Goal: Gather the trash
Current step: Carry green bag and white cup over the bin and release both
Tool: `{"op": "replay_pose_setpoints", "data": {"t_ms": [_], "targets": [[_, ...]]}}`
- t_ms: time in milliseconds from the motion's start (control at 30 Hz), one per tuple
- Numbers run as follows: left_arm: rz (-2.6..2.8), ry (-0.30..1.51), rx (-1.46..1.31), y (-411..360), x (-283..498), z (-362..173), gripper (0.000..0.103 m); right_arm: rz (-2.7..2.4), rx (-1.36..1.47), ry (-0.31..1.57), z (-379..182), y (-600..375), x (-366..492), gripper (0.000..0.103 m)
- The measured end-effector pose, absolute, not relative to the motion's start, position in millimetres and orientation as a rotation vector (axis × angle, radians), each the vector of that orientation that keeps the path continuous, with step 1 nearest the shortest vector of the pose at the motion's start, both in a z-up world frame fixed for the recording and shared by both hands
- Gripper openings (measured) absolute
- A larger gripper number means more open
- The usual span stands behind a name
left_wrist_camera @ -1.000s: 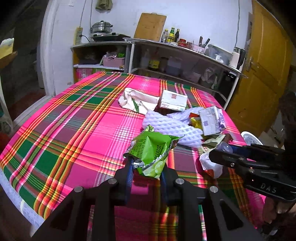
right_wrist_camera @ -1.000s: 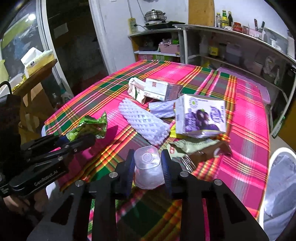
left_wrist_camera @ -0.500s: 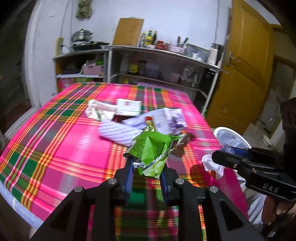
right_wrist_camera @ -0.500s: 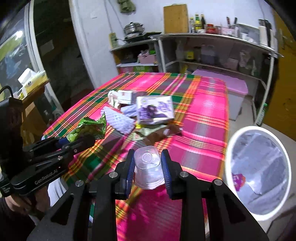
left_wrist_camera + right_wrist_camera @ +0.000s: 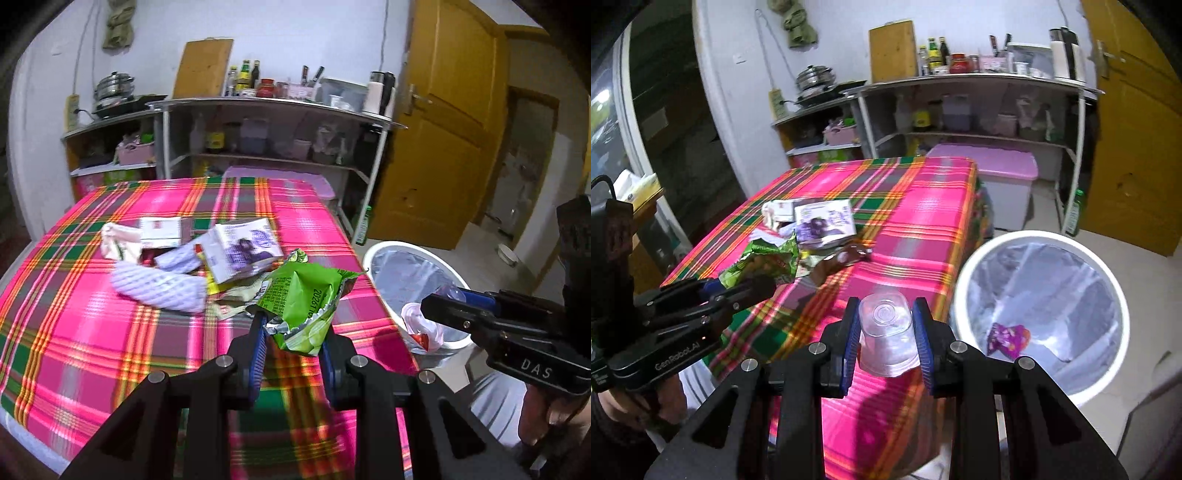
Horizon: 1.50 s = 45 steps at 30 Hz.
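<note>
My left gripper is shut on a crumpled green snack bag and holds it above the table's right part. My right gripper is shut on a clear plastic cup, base facing away, above the table's near right edge. A white trash bin with a clear liner stands on the floor to the right of the table; a purple wrapper lies inside it. The bin also shows in the left wrist view. More trash lies on the table: a white foam net, a purple-printed carton, a small white box.
The table has a pink plaid cloth. Metal shelves with bottles and jars stand behind it, with a pink-lidded box below. A yellow door is at the right.
Both grippers have swung to the right with their loads. The bin has come into full view and is closer to the right gripper.
</note>
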<state>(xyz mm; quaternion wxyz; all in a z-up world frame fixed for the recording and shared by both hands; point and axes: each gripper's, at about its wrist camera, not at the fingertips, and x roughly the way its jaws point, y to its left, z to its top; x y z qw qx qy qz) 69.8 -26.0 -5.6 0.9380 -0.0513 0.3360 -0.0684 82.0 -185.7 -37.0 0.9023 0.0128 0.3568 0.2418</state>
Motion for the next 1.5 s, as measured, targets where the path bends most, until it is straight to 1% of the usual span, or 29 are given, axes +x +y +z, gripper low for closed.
{"op": "replay_pose_setpoints", "data": {"t_ms": [500, 767, 1300, 1333, 1367, 1400, 1433, 1500], "targets": [[-0.298, 0.737, -0.064, -94, 108, -18, 0.026, 0.345, 0.125, 0.774, -61, -262, 101, 0.030], [-0.368, 0.772, -0.042, -129, 133, -26, 0.026, 0.282, 0.171, 0.813, -82, -295, 115, 0.030], [-0.466, 0.884, -0.020, -173, 177, -58, 0.027, 0.231, 0.190, 0.878, -109, -317, 136, 0.030], [-0.470, 0.891, -0.020, -175, 179, -59, 0.028, 0.230, 0.188, 0.876, -109, -317, 136, 0.033], [-0.473, 0.895, -0.020, -176, 180, -60, 0.030, 0.229, 0.188, 0.875, -108, -316, 136, 0.040], [-0.475, 0.901, -0.021, -177, 181, -61, 0.032, 0.230, 0.189, 0.873, -109, -317, 136, 0.043], [-0.477, 0.903, -0.022, -178, 182, -62, 0.035, 0.230, 0.190, 0.869, -108, -317, 135, 0.046], [-0.487, 0.905, -0.031, -178, 182, -62, 0.038, 0.230, 0.192, 0.866, -107, -317, 135, 0.046]]}}
